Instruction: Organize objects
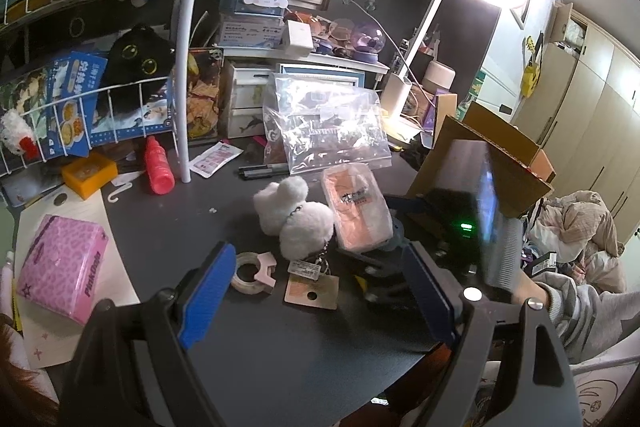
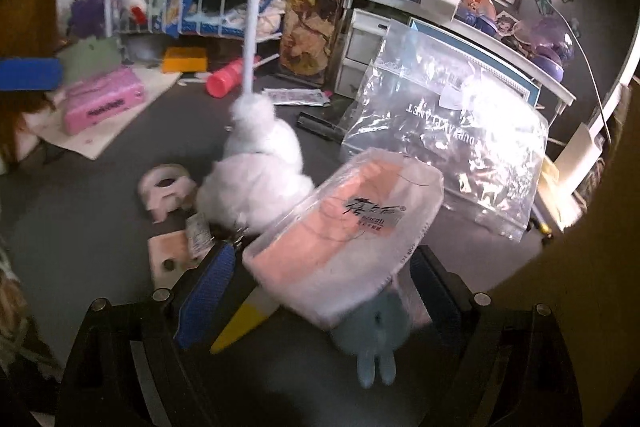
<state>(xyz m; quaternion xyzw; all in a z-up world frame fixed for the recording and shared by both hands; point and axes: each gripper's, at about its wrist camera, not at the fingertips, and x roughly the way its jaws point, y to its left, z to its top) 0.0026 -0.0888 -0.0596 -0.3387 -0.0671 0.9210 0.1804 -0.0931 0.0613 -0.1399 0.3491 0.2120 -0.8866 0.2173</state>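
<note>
Item: pink pack in clear wrap (image 2: 344,227), lying on the dark desk (image 1: 172,227), its long axis running from near my right gripper (image 2: 320,279) up and away toward the zip bag (image 2: 448,131). Position relative to tool: the near end sits between my right jaws, which stand wide; I cannot see either pad pressing on the wrap, so I judge it not gripped. Beneath that end: a small blue plush (image 2: 376,331) and a yellow-tipped pen (image 2: 244,323). Left flank: white fluffy plush (image 2: 256,171), touching the pack; tape roll (image 2: 164,187) and wooden tag (image 2: 168,259) further left. My left gripper (image 1: 320,291) hangs wide and empty, further from the pack than the right. Open room: bare desk to the near left; the right side is crowded by a cardboard box (image 1: 480,155).
</note>
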